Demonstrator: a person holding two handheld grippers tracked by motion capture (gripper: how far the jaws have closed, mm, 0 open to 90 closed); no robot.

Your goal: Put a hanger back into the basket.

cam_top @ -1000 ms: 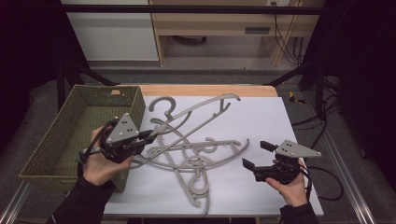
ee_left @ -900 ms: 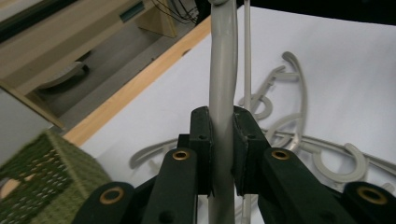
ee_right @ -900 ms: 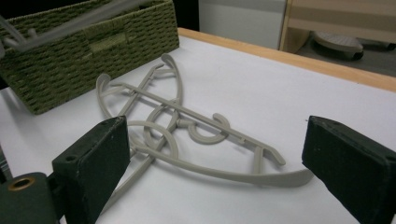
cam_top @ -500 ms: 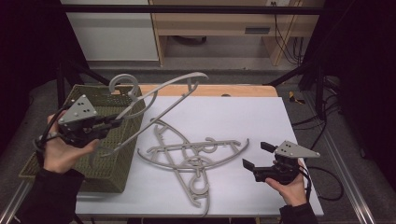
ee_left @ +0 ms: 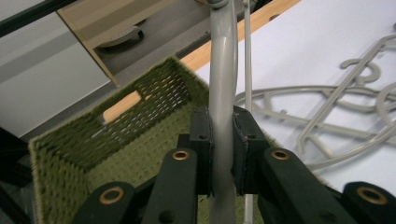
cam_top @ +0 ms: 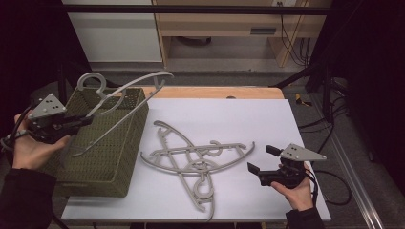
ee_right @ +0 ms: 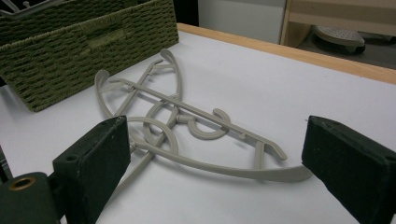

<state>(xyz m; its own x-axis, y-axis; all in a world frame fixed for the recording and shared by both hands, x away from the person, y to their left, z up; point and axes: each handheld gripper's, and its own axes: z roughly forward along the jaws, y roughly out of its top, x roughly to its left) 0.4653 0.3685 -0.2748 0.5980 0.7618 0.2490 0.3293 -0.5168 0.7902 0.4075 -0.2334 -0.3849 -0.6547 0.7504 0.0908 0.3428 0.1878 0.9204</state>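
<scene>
grey hanger tip cut off above fingers

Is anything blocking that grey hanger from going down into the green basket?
Nothing visible does. The left gripper is shut on the hanger, holding it tilted above the open basket. In the left gripper view the basket's inside looks bare, though its near end is hidden. The other hangers lie apart on the table.

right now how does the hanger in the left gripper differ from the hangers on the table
The held hanger is clamped in the left gripper, tilted in the air above the green basket. The two table hangers lie flat, crossed and ungripped. All are grey plastic.
</scene>
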